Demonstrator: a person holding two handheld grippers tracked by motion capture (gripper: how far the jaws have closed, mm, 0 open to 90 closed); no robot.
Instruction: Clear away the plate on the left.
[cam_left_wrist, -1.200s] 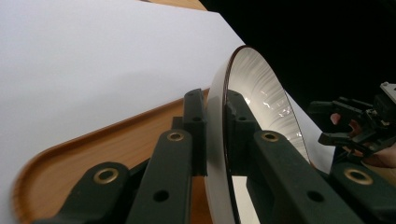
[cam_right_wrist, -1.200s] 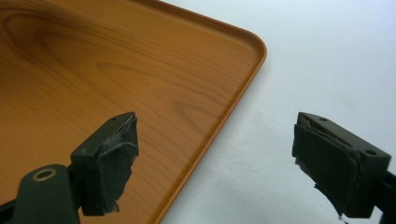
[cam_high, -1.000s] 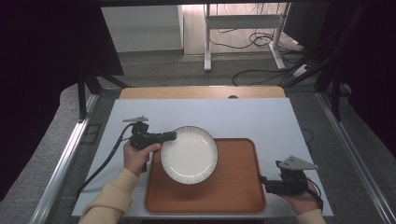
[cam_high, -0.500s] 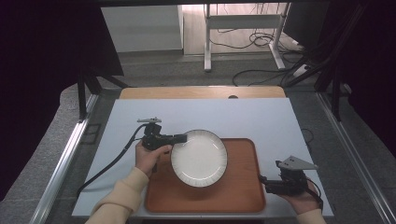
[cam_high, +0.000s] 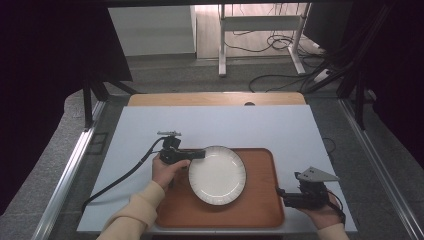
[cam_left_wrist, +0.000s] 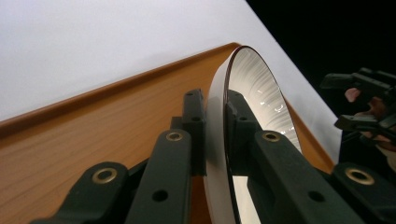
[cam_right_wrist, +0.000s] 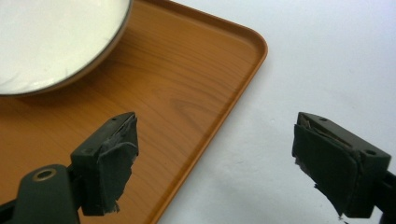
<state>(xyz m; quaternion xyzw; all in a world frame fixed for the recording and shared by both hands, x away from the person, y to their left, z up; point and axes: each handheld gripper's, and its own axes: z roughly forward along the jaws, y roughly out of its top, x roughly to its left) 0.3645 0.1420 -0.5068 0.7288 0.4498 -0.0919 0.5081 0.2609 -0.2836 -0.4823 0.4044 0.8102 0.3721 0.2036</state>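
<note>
A white plate (cam_high: 217, 175) with a dark rim lies level over the middle of a brown wooden tray (cam_high: 260, 205). My left gripper (cam_high: 199, 155) is shut on the plate's upper left rim. In the left gripper view both jaws pinch the plate (cam_left_wrist: 259, 93) edge-on above the tray (cam_left_wrist: 93, 130). My right gripper (cam_high: 281, 194) sits at the tray's right edge near the table front. It is open, and in the right gripper view (cam_right_wrist: 215, 168) its jaws straddle the tray's (cam_right_wrist: 177, 93) rim with nothing between them. I cannot tell whether the plate (cam_right_wrist: 51, 42) touches the tray.
The tray rests on a white tabletop (cam_high: 215, 125) with a wooden strip (cam_high: 215, 98) along its far edge. A black cable (cam_high: 125, 175) trails left from my left gripper. Metal rails run along both sides of the table.
My left gripper has carried the plate to the right, from the tray's left edge toward its middle. The right gripper has stayed in place.
</note>
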